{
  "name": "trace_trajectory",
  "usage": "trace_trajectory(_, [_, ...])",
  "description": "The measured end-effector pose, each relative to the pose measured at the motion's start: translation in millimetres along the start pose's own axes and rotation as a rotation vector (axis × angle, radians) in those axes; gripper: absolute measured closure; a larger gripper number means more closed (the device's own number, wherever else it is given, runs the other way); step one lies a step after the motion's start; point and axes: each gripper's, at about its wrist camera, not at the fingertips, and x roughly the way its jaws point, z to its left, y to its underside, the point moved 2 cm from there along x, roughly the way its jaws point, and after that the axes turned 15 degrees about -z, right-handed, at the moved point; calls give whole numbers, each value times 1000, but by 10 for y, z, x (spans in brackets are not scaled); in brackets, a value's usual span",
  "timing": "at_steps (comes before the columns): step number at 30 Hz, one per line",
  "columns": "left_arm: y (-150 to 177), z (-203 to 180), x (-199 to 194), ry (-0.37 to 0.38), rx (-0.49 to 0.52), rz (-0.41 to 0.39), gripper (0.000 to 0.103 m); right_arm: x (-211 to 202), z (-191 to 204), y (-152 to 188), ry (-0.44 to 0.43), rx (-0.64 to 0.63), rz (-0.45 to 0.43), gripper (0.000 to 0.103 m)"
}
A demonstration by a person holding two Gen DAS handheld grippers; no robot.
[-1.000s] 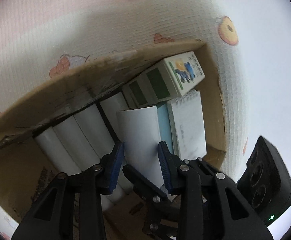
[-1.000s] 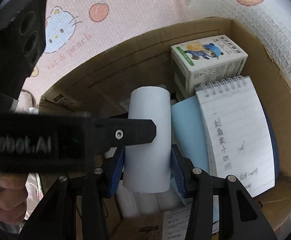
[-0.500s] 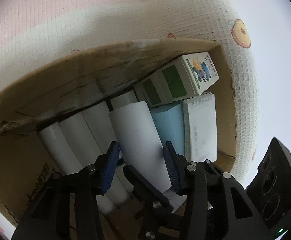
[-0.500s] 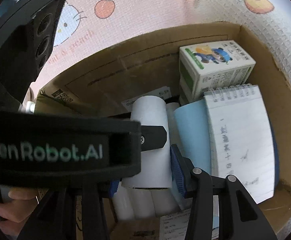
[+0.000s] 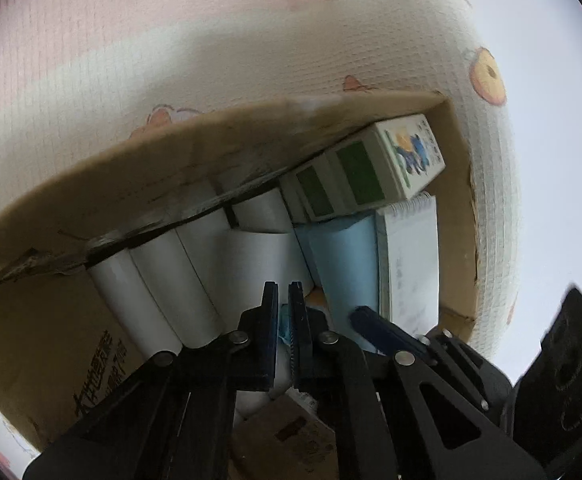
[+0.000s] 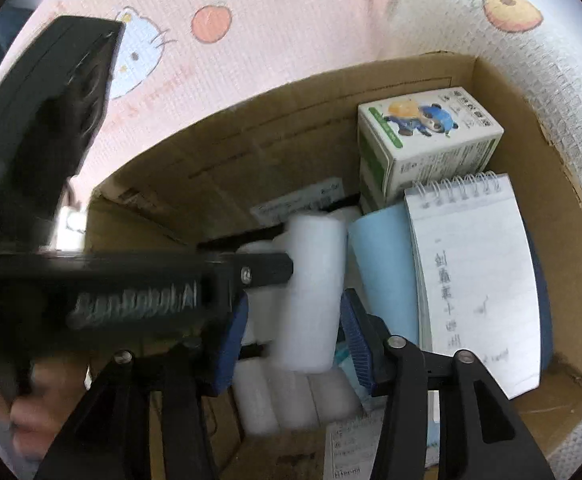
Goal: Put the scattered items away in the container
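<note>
The white paper roll (image 6: 311,300) stood tilted between the blue-padded jaws of the right gripper (image 6: 295,336), low inside the brown cardboard box (image 6: 299,128), above a row of similar white rolls (image 6: 291,400) lying on the box floor. Those jaws were opening, and motion blur left it unclear whether the pads touched the roll at all. The left gripper (image 5: 283,320) hovered just above the row with its jaws together and nothing between them. Beyond the roll lay a pale blue sheet (image 6: 387,276) and a spiral-bound lined notepad (image 6: 475,276), and farther back a green-and-white printed carton (image 6: 431,140) rested against the rear wall. To finish the placement well, the right jaws would probably need to spread fully before lifting straight up, so the roll settles beside its neighbours instead of tipping onto the notepad.
</note>
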Motion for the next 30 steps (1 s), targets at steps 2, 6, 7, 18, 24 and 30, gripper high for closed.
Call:
trace_trajectory(2, [-16,-21,50,-38,11,-2,97,-27,-23,-1,27,-16,-40,57])
trace_trajectory(6, [-19,-29,89,-68,32,13,97,63,16,93,43,-61,22,61])
trace_trajectory(7, [-16,-33,89,-77,46,24,97,52,33,114,26,-62,29,61])
trace_trajectory(18, [-119,-225,-444,-99,265,-67,89,237,214,110,-110,-45,121,61])
trace_trajectory(24, [-208,-98,-543,-127,323,-125,93,618,299,140,-133,13,222,60])
trace_trajectory(30, [-266,-38,-686,-112,363,-184,93,894,395,151,-159,55,254,61])
